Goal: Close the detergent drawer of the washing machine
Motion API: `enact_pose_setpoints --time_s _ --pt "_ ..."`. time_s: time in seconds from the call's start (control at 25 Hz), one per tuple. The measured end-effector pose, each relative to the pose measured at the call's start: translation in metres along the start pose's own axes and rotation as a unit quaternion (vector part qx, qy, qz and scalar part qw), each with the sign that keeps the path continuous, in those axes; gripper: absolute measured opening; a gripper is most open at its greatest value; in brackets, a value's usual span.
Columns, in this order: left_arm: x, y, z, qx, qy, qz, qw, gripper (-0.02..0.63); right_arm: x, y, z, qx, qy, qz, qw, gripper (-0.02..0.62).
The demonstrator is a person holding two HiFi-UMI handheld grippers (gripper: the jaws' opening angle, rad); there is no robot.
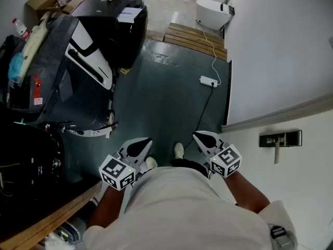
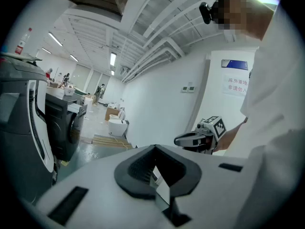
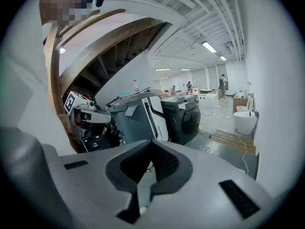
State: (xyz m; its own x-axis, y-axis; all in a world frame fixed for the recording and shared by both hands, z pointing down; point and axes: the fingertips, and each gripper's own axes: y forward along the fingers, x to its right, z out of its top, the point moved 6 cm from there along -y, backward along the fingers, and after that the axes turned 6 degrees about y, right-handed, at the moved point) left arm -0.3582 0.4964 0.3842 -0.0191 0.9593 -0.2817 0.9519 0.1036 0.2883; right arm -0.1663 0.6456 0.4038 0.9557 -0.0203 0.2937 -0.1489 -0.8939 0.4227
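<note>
A dark grey washing machine (image 1: pixel 57 72) with a white front panel (image 1: pixel 88 51) stands at the left, and a black one (image 1: pixel 125 20) stands behind it. I cannot make out a detergent drawer on either. Both grippers hang close to the person's chest, over the floor and apart from the machines. My left gripper (image 1: pixel 143 142) has its jaws together with nothing in them; from its own view (image 2: pixel 157 171) it looks past the machines (image 2: pixel 62 123). My right gripper (image 1: pixel 200 136) is also shut and empty (image 3: pixel 147 168), and the grey machine (image 3: pixel 143 116) lies ahead of it.
A white power strip (image 1: pixel 208 80) with its cable lies on the green floor (image 1: pixel 166 103). Behind it are a wooden pallet (image 1: pixel 192 38) and a white toilet (image 1: pixel 213 12). A white wall with a metal door handle (image 1: pixel 281 139) runs along the right. A wooden beam (image 1: pixel 47 220) crosses the bottom left.
</note>
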Motion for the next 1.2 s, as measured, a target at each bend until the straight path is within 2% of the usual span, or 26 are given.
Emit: enact_pose_setpoints --time_s 0.44,0.6,0.76,1.0,1.2 --pt "0.028 0.065 0.020 -0.009 0.000 0.000 1.0000 -0.005 0.053 -0.019 0.015 0.019 0.003 0.024 1.000 0.003" --pt "0.032 0.093 0.029 -0.014 0.005 0.005 0.9999 -0.005 0.084 -0.020 0.024 0.024 -0.006 0.050 0.998 0.014" --pt "0.032 0.125 0.036 -0.017 0.007 0.013 0.9998 -0.005 0.114 -0.011 0.034 0.013 -0.027 0.070 0.997 0.055" --pt "0.031 0.159 0.054 -0.008 0.013 0.033 0.9993 -0.005 0.150 0.002 0.054 0.030 -0.036 0.080 0.996 0.057" --pt "0.013 0.162 0.057 -0.019 0.003 0.048 0.9986 -0.005 0.164 0.026 0.066 0.026 -0.046 0.088 0.995 0.057"
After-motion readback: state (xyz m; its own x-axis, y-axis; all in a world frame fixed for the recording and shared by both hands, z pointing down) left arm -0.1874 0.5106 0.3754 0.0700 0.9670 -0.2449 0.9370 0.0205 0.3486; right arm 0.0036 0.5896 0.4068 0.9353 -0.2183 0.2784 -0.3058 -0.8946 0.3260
